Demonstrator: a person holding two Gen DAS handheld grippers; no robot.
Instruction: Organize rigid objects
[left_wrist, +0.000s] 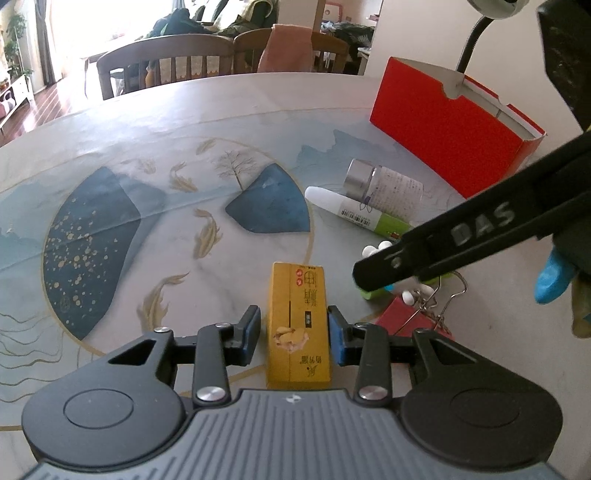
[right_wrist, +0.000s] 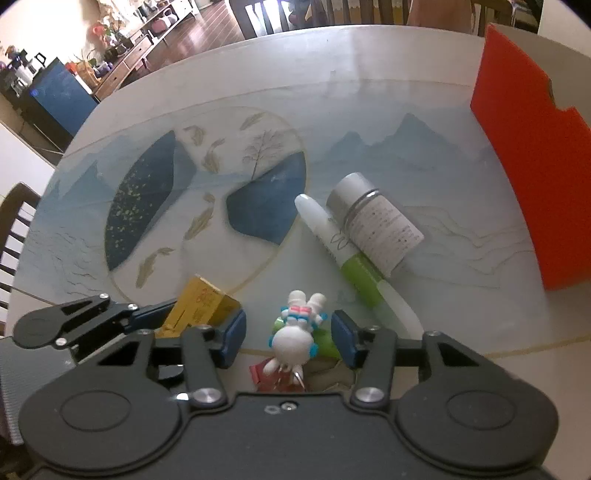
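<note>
**Yellow box gripped, rabbit figure straddled**

While the left gripper (left_wrist: 293, 328) apparently clenches the yellow box (left_wrist: 298, 332), lying lengthwise away from its camera on the worktop (left_wrist: 147, 129), only the right view shows the right gripper (right_wrist: 288, 334) released around the rabbit figure (right_wrist: 293, 332)

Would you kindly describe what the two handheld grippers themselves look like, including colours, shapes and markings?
Both match: the left gripper and right gripper have black linkage arms with silver pivot screws, round black side housings and blue pads on the jaws. The left's grey body is ribbed, with a small white emblem. Seen from the left camera, the right gripper's black finger bears raised "DAS" lettering, and a blue glove fingertip shows beside it.
</note>
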